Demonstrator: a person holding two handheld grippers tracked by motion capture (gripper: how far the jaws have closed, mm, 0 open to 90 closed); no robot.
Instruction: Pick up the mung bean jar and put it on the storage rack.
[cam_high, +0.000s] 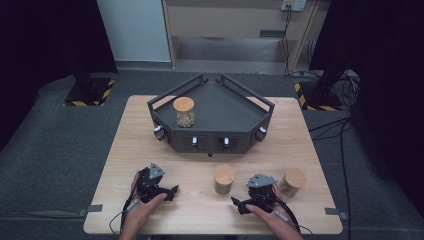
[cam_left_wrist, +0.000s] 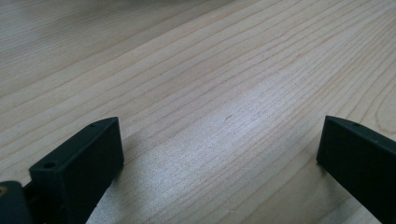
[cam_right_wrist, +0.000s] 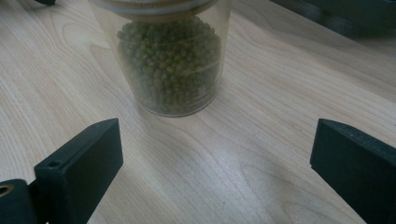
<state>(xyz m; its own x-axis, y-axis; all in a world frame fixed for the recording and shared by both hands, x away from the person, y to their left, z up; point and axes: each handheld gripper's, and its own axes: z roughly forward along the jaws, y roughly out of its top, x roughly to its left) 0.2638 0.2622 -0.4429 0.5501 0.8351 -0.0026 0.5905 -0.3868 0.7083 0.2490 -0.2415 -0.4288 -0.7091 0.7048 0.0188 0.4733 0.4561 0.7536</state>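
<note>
The green-bean jar stands on the table in front of the tray, just ahead of the right gripper, whose jaws stand apart and empty. Clear, stiff and smooth-walled, nearly full, it likely has some heft; a grip across the body below the wooden lid looks safest. The left gripper is also spread over bare wood. Another jar stands in the tray; a third stands nearer than the tray.

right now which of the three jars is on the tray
The jar with pale contents, standing at the left of the dark tray. The other two jars stand on the bare table near the right tool.
</note>
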